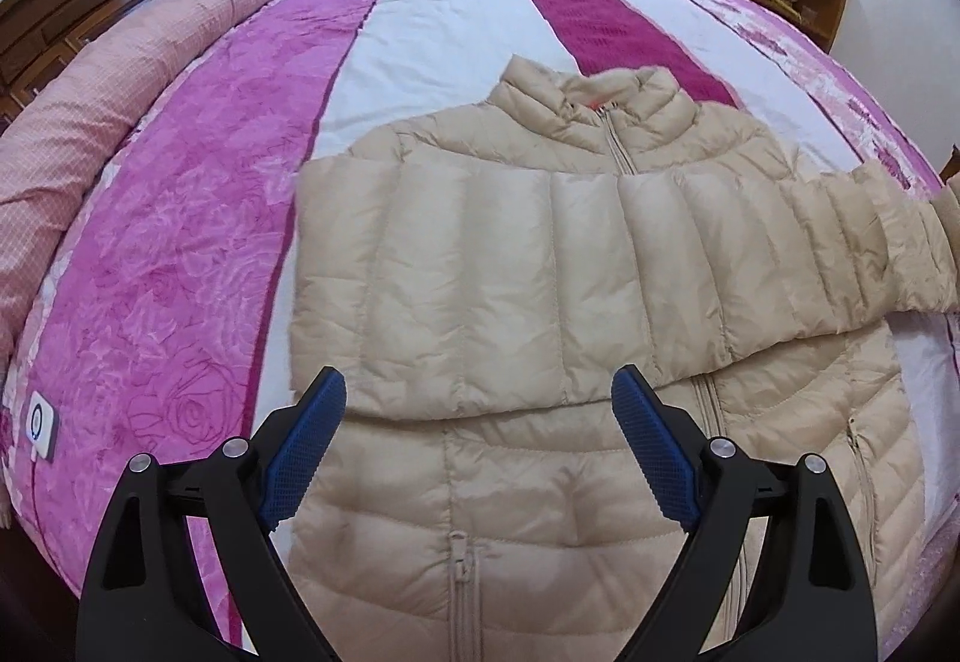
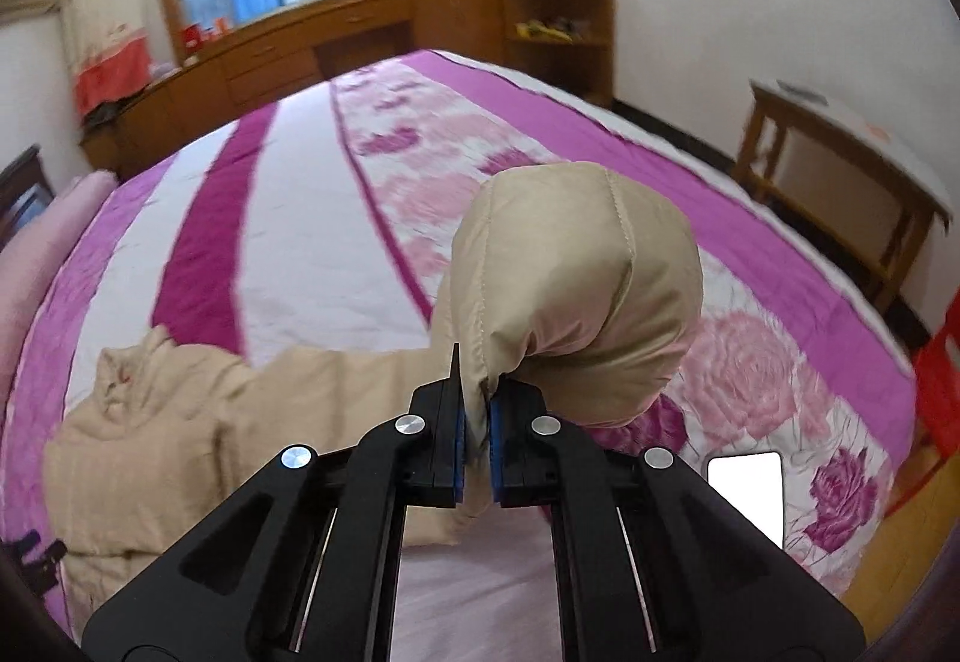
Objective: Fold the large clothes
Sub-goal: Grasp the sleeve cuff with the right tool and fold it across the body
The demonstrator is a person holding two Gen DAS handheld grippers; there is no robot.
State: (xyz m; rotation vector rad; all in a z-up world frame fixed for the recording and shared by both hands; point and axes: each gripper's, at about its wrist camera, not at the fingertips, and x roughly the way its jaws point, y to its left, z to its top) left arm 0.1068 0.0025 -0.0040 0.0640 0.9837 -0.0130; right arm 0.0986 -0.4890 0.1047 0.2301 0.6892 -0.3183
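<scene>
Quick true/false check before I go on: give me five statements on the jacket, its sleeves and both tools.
1. The right tool is shut on a sleeve. True.
2. The left tool grips the jacket. False: it is open, with nothing between its pads.
3. One sleeve is folded across the chest. True.
4. The jacket is unzipped wide open. False: the zip is closed up to the collar.
5. The jacket lies on a bare wooden floor. False: it lies on a pink striped bedspread.

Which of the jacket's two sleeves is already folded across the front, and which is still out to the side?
The sleeve lying flat across the jacket's chest is folded. The other sleeve is lifted off the bed, its cuff pinched in the right gripper.
</scene>
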